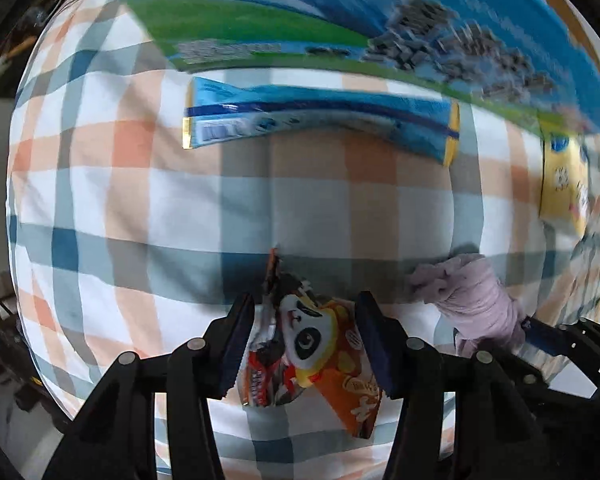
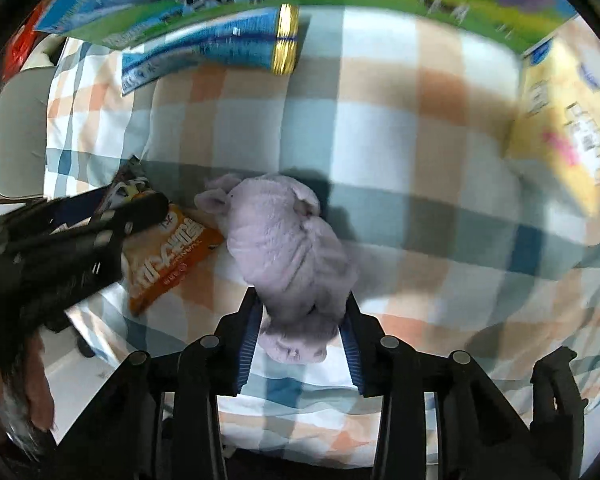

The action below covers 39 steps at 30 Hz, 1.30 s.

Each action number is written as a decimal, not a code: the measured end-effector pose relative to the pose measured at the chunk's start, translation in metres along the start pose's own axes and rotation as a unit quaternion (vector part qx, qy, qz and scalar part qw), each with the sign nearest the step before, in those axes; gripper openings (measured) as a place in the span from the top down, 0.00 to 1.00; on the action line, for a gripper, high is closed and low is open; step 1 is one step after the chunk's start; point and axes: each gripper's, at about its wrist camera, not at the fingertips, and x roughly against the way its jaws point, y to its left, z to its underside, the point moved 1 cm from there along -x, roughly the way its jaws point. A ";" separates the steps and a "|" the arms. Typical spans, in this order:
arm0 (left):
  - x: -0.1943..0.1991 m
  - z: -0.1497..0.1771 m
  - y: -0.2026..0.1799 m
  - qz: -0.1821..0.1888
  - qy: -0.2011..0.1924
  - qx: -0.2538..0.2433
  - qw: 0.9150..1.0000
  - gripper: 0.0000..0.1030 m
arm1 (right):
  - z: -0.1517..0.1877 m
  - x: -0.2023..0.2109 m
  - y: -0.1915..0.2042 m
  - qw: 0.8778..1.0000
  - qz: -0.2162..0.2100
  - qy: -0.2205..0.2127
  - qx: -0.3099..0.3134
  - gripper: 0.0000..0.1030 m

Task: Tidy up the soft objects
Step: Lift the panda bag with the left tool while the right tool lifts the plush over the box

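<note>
Two grippers, one soft item each, both pointing down at the checked cloth (image 1: 140,208).

Left wrist view: left gripper (image 1: 304,344) had its fingers clamped on a panda-print snack pouch (image 1: 312,356), pads pressing both crumpled sides. The grip sat mid-bag, probably so the foil wouldn't fold out of the jaws. The pouch looked raised off the cloth, though I couldn't be sure. A blue biscuit pack (image 1: 320,120) lay farther off, against the large blue-green printed box (image 1: 340,20); a yellow box (image 1: 564,188) stood at the right edge. The lilac plush toy (image 1: 472,300) sat just right of the pouch.

Right wrist view: right gripper (image 2: 302,344) pinched the plush toy (image 2: 284,248) at its near end, fingers squeezed into the pile; the rest of the body hung forward past the tips. An end grip likely suited a limp toy that compresses anywhere. The left gripper (image 2: 140,212) and its pouch (image 2: 172,256) were just beside, to the left. A hand (image 2: 36,384) showed lower left, blurred.

Judgement: both items gripped for transfer; destination not evident.
</note>
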 end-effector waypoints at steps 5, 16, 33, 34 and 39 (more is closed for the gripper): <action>0.029 0.010 0.045 0.052 -0.027 0.078 0.995 0.50 | -0.004 0.033 0.000 0.999 0.025 -0.041 0.025 0.55; -0.005 0.054 0.019 0.182 0.019 0.179 0.967 0.45 | -0.040 -0.001 0.007 0.999 -0.026 0.011 0.046 0.57; 0.033 0.042 -0.036 0.015 -0.077 0.057 0.995 0.55 | -0.028 0.006 0.012 1.000 -0.006 -0.015 0.023 0.66; 0.039 0.043 -0.039 0.009 -0.083 0.052 0.995 0.55 | -0.026 0.009 0.012 1.000 -0.005 -0.020 0.020 0.66; 0.082 0.046 -0.053 0.001 -0.116 0.025 0.993 0.55 | -0.015 0.039 0.005 0.998 -0.016 -0.052 -0.007 0.66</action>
